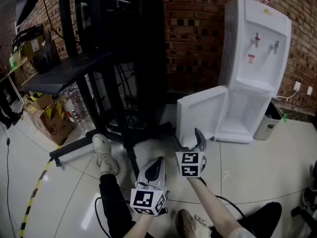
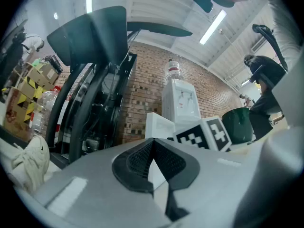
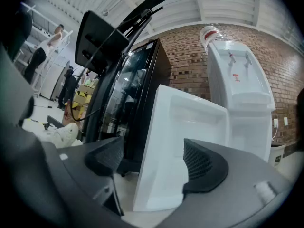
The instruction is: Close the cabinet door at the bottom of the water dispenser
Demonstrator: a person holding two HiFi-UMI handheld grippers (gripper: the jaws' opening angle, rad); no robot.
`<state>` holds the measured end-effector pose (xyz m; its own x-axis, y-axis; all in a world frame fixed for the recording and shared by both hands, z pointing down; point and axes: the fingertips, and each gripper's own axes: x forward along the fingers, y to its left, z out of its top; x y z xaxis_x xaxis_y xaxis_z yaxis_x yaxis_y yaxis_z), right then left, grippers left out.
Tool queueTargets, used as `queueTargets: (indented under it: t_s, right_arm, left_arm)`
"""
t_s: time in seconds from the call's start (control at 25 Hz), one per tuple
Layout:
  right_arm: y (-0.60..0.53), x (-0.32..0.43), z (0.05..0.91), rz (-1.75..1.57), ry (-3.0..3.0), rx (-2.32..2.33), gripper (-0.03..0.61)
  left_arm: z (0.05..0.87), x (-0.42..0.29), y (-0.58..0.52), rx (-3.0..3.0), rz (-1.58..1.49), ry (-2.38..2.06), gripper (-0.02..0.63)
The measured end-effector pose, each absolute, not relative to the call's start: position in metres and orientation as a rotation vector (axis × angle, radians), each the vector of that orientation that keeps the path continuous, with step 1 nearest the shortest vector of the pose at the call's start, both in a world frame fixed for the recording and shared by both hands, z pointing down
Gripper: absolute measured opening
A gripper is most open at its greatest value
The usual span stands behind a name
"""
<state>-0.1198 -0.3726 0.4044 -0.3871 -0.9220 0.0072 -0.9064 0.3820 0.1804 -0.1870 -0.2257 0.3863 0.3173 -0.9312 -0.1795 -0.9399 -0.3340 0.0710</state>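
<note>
The white water dispenser (image 1: 257, 48) stands against the brick wall at the upper right. Its bottom cabinet door (image 1: 200, 115) hangs wide open, swung out to the left, so the white compartment (image 1: 247, 113) shows. My right gripper (image 1: 190, 142) is open just in front of the door's low free edge. In the right gripper view the door (image 3: 185, 146) fills the space ahead of the spread right gripper (image 3: 151, 158), with the dispenser (image 3: 237, 80) behind; I cannot tell if anything touches. My left gripper (image 1: 152, 170) sits lower left, shut and empty, its tips together in the left gripper (image 2: 152, 144) view.
A tall black rack (image 1: 119, 48) on a floor stand stands left of the dispenser. Cardboard boxes (image 1: 47, 118) and large water bottles (image 1: 74, 108) lie at the left. A small bin (image 1: 270, 120) stands right of the dispenser. The person's shoe (image 1: 105, 155) rests on the tiled floor.
</note>
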Motion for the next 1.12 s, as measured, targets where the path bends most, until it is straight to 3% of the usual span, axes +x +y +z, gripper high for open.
queueTargets:
  t_s: [0.52,0.76,1.12]
  right_arm:
    - [-0.436,-0.138,0.405,-0.098,-2.425,1.820,0.377]
    - [-0.435,-0.131,0.406,-0.122,-2.398,1.816,0.190]
    - [-0.423,-0.125,0.407,-0.132,-2.403,1.782,0.193]
  left_arm:
    - [0.391,-0.194,-0.244,-2.505,0.277,1.777,0.012]
    - [0.406,-0.202,-0.248,-2.526,0.283,1.832,0.012]
    - [0.409,-0.199,-0.249,-2.527,0.242,1.826,0.012]
